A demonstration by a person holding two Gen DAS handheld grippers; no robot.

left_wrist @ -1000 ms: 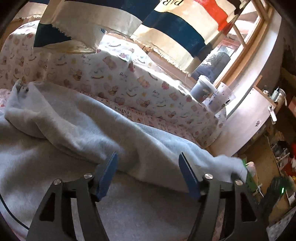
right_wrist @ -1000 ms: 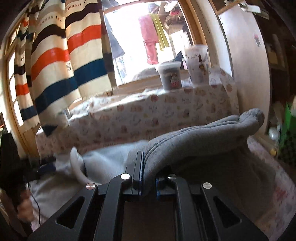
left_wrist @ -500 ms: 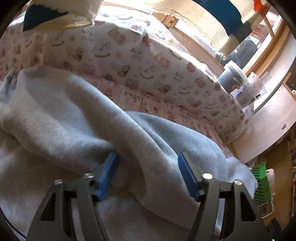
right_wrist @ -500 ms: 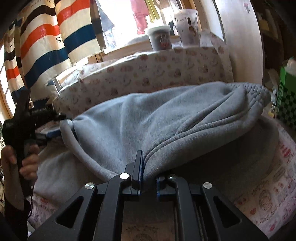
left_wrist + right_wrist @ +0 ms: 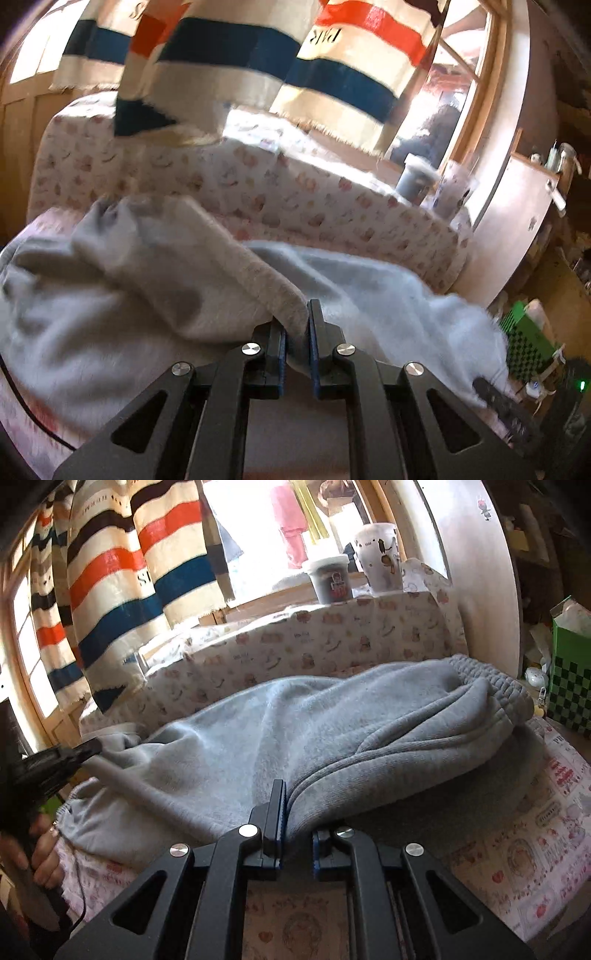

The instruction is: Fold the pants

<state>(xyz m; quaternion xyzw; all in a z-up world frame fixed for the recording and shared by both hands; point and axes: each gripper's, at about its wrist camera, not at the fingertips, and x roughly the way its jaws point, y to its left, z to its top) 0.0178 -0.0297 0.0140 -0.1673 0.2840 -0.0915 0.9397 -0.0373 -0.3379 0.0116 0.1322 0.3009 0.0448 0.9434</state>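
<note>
Fingers [image 5: 314, 343] pinched on grey pants [image 5: 369, 291]

Both wrist views look close and slightly downward along their tools, sharing the grey pants [image 5: 369, 288] and curtained window [image 5: 258, 535].

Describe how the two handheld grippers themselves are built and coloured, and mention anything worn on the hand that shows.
The left gripper and right gripper match: black linkage arms with triangular cut-outs, round silver pivot screws, and flat fingers faced with blue ridged pads. In the right wrist view the left gripper's black handle shows, a thin black cable trailing below it. The left hand wears a ring; no sleeve is clearly visible.
</note>
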